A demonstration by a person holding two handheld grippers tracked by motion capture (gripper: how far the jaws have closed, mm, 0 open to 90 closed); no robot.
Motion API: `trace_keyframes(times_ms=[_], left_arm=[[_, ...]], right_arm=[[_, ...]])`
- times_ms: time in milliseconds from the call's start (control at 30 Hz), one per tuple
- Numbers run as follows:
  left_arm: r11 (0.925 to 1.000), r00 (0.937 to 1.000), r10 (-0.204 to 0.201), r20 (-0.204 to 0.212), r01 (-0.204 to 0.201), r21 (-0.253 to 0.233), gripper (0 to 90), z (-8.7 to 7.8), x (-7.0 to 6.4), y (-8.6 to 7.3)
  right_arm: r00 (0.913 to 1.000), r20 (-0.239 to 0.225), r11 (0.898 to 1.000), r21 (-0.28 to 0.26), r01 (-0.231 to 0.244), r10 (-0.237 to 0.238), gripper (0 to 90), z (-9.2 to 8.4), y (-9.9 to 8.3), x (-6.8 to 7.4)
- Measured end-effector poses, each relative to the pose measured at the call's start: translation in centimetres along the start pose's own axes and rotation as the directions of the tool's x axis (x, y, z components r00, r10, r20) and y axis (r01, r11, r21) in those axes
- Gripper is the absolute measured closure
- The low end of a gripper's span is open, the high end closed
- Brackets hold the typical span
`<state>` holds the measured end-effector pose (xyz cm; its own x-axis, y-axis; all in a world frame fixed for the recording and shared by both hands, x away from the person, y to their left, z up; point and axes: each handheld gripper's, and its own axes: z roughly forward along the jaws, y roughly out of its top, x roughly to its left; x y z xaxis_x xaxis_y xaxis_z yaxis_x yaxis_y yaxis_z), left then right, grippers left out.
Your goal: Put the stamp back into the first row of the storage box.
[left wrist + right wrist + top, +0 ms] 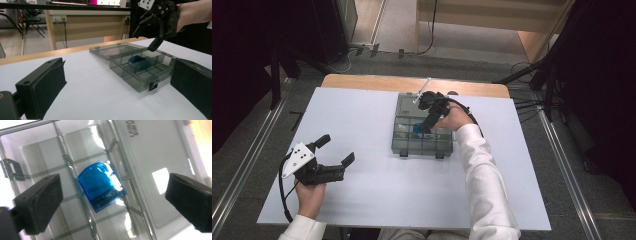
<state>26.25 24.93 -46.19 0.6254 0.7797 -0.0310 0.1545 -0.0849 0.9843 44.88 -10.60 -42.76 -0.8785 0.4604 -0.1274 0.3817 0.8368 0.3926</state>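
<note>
The right gripper (424,127) hangs over the clear compartment box (404,145), its jaws spread wide with nothing between the pads. In the right gripper view the two black jaws stand far apart on either side of a blue piece (101,185), which lies below them in one compartment of the box (37,150) and leans against a divider; the pads do not touch it. In the left gripper view the blue piece (138,62) sits in a middle compartment, the right gripper (155,45) just above and beyond it, pointing down. The box's lid lies open and flat on the far side.

The left gripper (334,150) rests well apart from the box, near the left edge of the white table (362,200), held in the person's left hand (310,197). Its jaws are also wide and hold nothing.
</note>
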Motion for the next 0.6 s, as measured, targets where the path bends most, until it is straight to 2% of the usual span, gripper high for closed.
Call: trace_keyframes(times_ms=[100,167,267,367,600], left_arm=[[1.0000,1.0000,0.000,0.002,0.000,-0.001,0.0,0.0,0.0,0.0],[1.0000,1.0000,0.001,0.002,-0.001,-0.001,0.0,0.0,-0.1,0.0],[1.0000,1.0000,0.002,0.003,-0.002,-0.001,0.0,0.0,-0.1,0.0],[1.0000,1.0000,0.003,0.004,-0.003,0.002,0.0,0.0,-0.2,0.0],[1.0000,1.0000,-0.001,0.006,0.001,0.005,0.0,0.2,-0.2,0.0]], right_arm=[[0.9977,0.009,0.998,-0.021,-0.067,0.067,0.0,-0.8,-0.4,0.0],[0.9942,0.043,0.995,-0.032,-0.097,0.098,0.0,-1.3,-0.7,0.1],[0.9894,0.046,0.990,-0.046,-0.136,0.138,0.0,-2.2,-1.5,0.2],[0.9843,0.066,0.985,-0.061,-0.160,0.164,0.0,-3.1,-2.5,0.4],[0.9716,0.070,0.970,-0.107,-0.218,0.226,0.0,-5.1,-5.0,1.3]])
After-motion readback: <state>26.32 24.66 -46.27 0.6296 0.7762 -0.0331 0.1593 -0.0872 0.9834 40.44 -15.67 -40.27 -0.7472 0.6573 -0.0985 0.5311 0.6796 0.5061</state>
